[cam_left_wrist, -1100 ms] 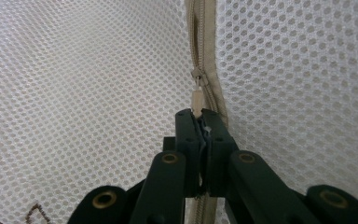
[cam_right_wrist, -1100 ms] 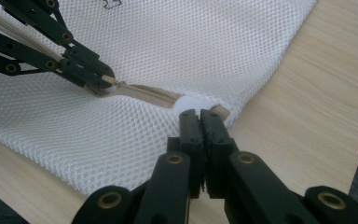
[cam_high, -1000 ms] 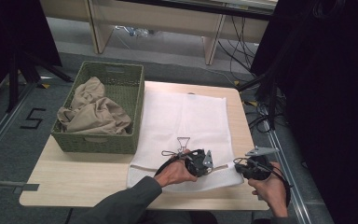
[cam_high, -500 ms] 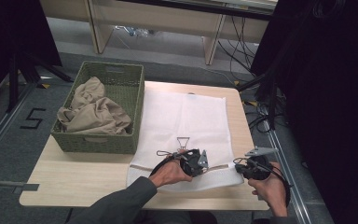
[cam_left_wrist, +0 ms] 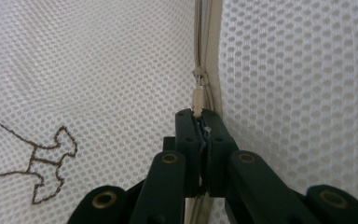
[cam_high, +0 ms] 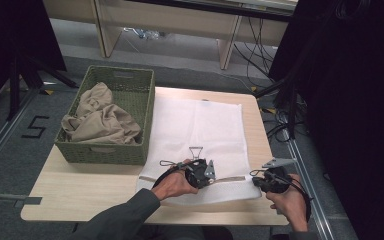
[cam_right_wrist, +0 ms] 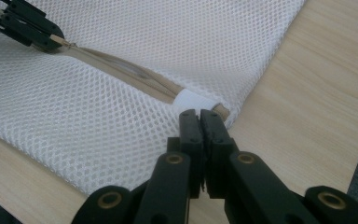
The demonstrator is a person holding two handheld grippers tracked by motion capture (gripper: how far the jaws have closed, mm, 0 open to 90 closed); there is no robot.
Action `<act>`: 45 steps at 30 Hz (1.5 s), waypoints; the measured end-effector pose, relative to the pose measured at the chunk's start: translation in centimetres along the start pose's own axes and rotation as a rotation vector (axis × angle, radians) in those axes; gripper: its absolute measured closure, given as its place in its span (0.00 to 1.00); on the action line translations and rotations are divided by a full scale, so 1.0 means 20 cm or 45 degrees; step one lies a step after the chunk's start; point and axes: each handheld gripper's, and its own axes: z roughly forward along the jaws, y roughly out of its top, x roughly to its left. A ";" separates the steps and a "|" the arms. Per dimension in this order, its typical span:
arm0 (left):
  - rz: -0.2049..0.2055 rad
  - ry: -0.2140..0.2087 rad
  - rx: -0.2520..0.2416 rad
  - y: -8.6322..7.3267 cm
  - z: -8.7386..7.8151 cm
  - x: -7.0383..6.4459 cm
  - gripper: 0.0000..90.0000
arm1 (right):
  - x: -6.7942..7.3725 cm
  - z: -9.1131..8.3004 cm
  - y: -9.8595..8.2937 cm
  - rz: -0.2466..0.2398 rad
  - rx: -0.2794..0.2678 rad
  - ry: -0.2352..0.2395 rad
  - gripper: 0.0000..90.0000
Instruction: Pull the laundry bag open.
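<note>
White mesh laundry bag lies flat on the desk, just beside a green woven basket that holds crumpled beige cloth. The zipper runs across the bag's near end. Left gripper: jaws closed on the zipper pull, with the slider sitting just above the tips in the left gripper view. In the high view the left gripper sits roughly midway along the zipper line. Right gripper: jaws closed at the bag's right-hand corner, just below the white tab at the zipper's end; they appear to pinch the fabric edge there, though the contact itself is hidden behind the tips, so cannot confirm what they hold. In the right gripper view the stretch of zipper between the tab and the far left gripper gapes slightly, tapes parted. Judgement: the bag is partly unzipped, with the slider about halfway across and the right corner anchored as counter-hold. The remaining half of the zipper is not yet traversed. The cloth is all in the basket, none in the bag, so any loading is entirely ahead.
</note>
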 end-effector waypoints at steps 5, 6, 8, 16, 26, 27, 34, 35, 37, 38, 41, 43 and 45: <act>-0.006 0.006 0.002 -0.02 -0.02 0.00 0.96 | 0.00 0.00 0.00 -0.007 -0.001 0.012 0.99; -0.004 0.003 0.003 -0.03 -0.02 0.00 0.96 | 0.00 0.00 0.00 -0.008 0.001 0.005 0.99; -0.010 0.006 0.002 -0.05 -0.03 0.00 0.96 | 0.00 0.01 0.00 -0.009 0.005 0.006 0.99; -0.022 0.023 0.014 -0.11 -0.09 0.01 0.96 | 0.00 0.01 0.00 -0.007 0.015 0.007 0.99; -0.055 0.036 0.004 -0.20 -0.14 0.01 0.96 | 0.00 0.02 0.00 -0.008 0.019 0.012 0.99; -0.057 0.036 0.005 -0.20 -0.14 0.01 0.96 | 0.00 0.02 0.00 -0.011 0.022 0.014 0.99; -0.029 0.053 0.030 -0.24 -0.17 0.01 0.96 | 0.00 0.03 -0.01 -0.013 0.033 0.016 0.99; -0.042 0.058 0.024 -0.24 -0.17 0.00 0.96 | 0.00 0.03 -0.01 -0.013 0.035 0.015 0.99; -0.042 0.058 0.035 -0.26 -0.18 0.01 0.96 | 0.00 0.03 -0.01 -0.012 0.037 0.011 0.99; -0.049 0.062 0.034 -0.27 -0.19 0.01 0.96 | 0.00 0.03 -0.01 -0.013 0.038 0.011 0.99; -0.060 0.070 0.035 -0.31 -0.22 0.02 0.96 | -0.01 0.03 -0.01 -0.016 0.039 0.007 0.99; -0.070 0.076 0.037 -0.34 -0.24 0.02 0.96 | -0.01 0.03 -0.01 -0.010 0.041 0.006 0.99; -0.074 0.082 0.044 -0.37 -0.26 0.02 0.96 | -0.01 0.03 -0.01 -0.012 0.043 0.008 0.99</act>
